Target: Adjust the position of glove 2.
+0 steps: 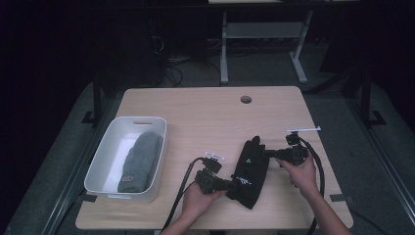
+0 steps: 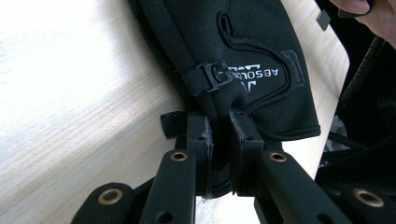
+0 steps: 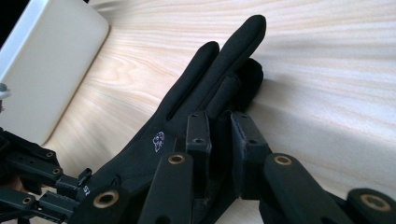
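High view: black fabric glove (image 1: pixel 250 169) flat on wooden worktop (image 1: pixel 205 115), right of white bin (image 1: pixel 98 169). Left claw (image 2: pixel 218 133) pinches cuff edge, right claw (image 3: pixel 219 135) pinches finger side. Glove light, limp, sags; hold both ends.

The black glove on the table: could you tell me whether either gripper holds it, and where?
Both hold the black glove: the left gripper pinches its cuff edge, and the right gripper pinches its side near the fingers.

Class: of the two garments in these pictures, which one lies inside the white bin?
The grey knitted hat; the black glove lies on the table, outside the white bin.
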